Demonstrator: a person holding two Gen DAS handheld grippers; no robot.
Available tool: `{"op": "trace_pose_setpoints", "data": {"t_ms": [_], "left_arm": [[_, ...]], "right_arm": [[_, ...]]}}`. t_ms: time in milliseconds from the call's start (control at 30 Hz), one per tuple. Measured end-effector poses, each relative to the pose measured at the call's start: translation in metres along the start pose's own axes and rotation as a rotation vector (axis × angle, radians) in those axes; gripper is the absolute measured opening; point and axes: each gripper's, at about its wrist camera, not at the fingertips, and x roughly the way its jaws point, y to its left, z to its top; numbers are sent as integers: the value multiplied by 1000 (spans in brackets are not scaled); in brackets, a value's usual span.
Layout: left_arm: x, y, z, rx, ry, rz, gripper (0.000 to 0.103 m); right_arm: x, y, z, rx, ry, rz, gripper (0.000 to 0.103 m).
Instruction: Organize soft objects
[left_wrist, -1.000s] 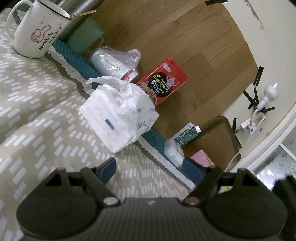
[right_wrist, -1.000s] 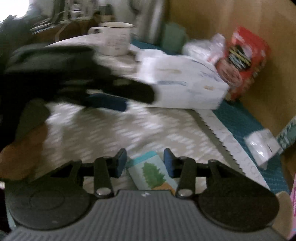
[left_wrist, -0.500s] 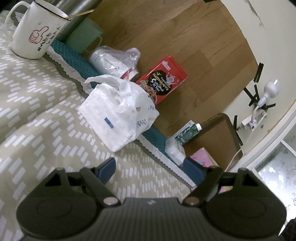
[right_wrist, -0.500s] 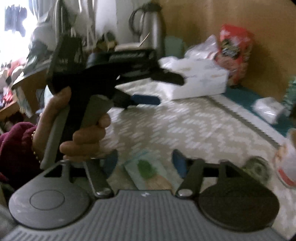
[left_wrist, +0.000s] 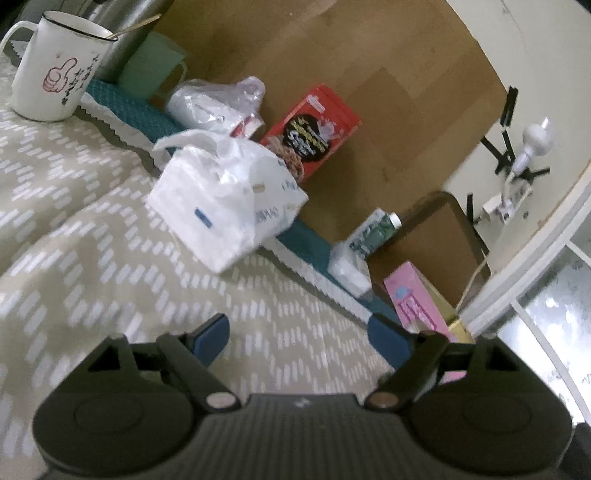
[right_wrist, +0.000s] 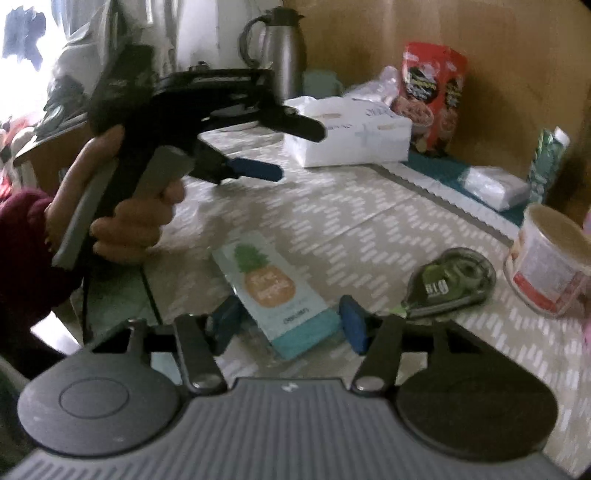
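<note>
Two blue fingertips of the left gripper (left_wrist: 299, 338) stand wide apart above the patterned cloth (left_wrist: 92, 266), holding nothing; the white tissue pack (left_wrist: 225, 203) lies ahead of them near the cloth's edge, with a mug (left_wrist: 55, 70) further left and a red box (left_wrist: 314, 129) behind. From the right wrist, the right gripper (right_wrist: 288, 325) is also spread apart, its fingers on either side of a pineapple packet (right_wrist: 273, 284) lying flat, without clamping it; a tape dispenser (right_wrist: 454, 280) lies just to its right.

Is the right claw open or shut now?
Open. The right claw has its two blue fingers spread apart, one on each side of the pineapple packet, which lies flat on the cloth.
</note>
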Motion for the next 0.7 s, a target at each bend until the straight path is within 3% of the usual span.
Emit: {"op": "trace_pose_setpoints", "data": {"t_ms": [67,167,267,433,567,700], "left_arm": [[-3,-8,-6,6,34,-7,85],[-4,-29,-14,31,112,-14,81],[3,-52,-21,56,200,-16,69],[11,-74,-31,82,235,77,68],[11,-72,-30,14,231,75,68],[2,-67,-29,-33,248,90,68]], "right_arm": [[-3,-17,-3,122,-27,-4,57],[-11,-46,-13,368,-75,66,55],[-14,-61,-26,521,-125,123,54],[-17,-59,-33,549,-150,131,52],[-22,-63,-37,553,-162,146,52],[-26,-77,-50,663,-188,206,50]]}}
